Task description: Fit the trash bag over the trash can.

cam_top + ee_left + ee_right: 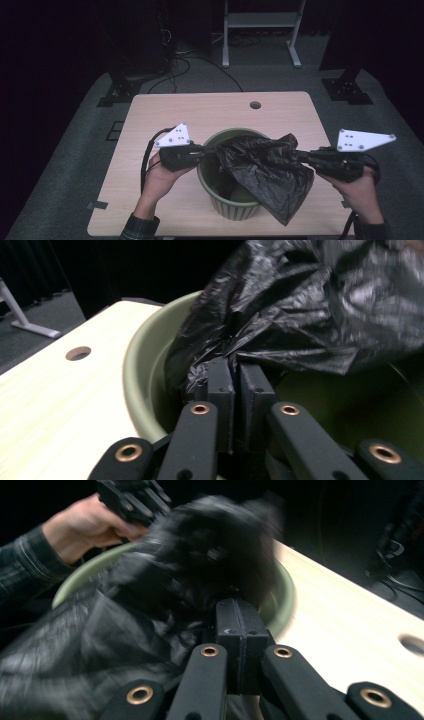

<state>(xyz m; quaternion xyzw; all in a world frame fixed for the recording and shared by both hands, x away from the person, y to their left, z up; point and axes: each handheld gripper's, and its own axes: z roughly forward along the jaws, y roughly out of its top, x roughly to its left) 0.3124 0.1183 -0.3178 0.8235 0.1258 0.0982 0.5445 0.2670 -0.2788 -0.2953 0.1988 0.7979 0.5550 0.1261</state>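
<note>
Step in hand, judged: lining the green bin (231,202) with the black bag (270,172). Left gripper (202,150) and right gripper (300,156) are each clamping a bag edge, jaws closed on plastic, stretching it over the bin's mouth. Forearms are entering low, hands level on opposite sides. Next move probably calls for spreading the bag's opening over the rim.

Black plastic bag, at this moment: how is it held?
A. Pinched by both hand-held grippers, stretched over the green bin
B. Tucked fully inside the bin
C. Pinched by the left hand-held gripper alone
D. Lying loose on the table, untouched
A: the left hand-held gripper and the right hand-held gripper each clamp an edge of the black plastic bag above the green bin.
</note>
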